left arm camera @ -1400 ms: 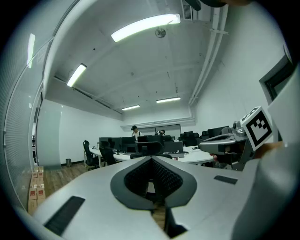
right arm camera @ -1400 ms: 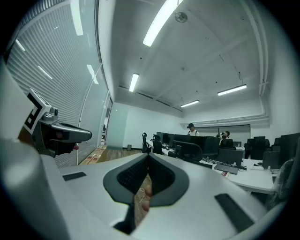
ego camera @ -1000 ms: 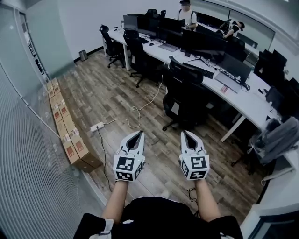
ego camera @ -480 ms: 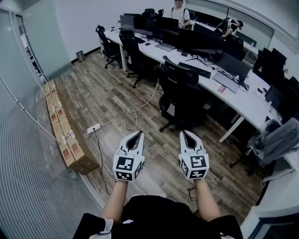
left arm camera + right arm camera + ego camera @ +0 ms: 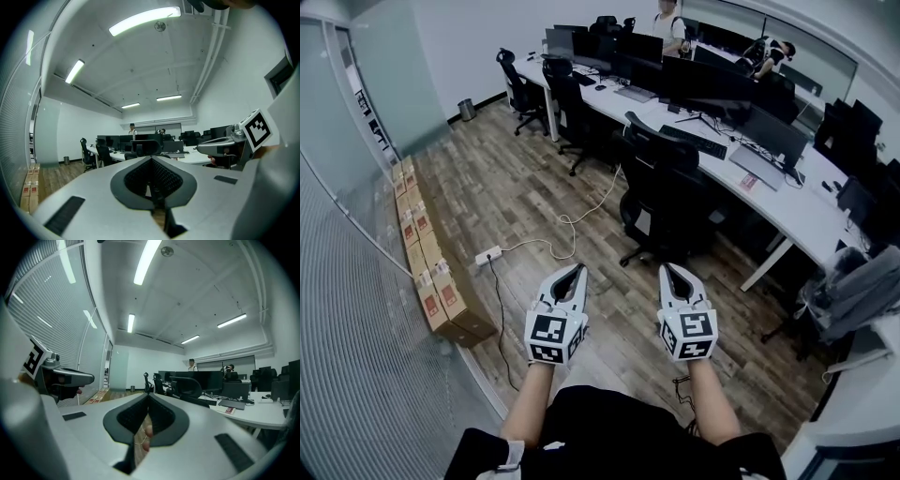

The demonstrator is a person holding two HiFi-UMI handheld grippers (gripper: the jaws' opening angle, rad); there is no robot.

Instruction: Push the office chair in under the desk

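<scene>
Approach: left gripper [image 5: 577, 270] and right gripper [image 5: 669, 270], both closed and empty, well short of office chair [image 5: 661, 187]; next, press its back toward desk [image 5: 787, 211] edge.

A long white desk [image 5: 797, 211] runs from the far left toward the near right. A row of dark flat monitors [image 5: 703, 82] stands on it, with a black keyboard [image 5: 698, 141] before them. The nearest black mesh office chair [image 5: 661, 187] stands on the wooden plank floor [image 5: 506, 187] at the desk's near edge. The left gripper [image 5: 577, 267] and the right gripper [image 5: 667, 267] are side by side, well apart from it. Two more black chairs [image 5: 567, 103] stand farther along the desk. At the left, brown cardboard boxes [image 5: 427, 258] line the ribbed glass wall [image 5: 356, 281]. A white power strip [image 5: 487, 254] lies on the floor between boxes and chair.
</scene>
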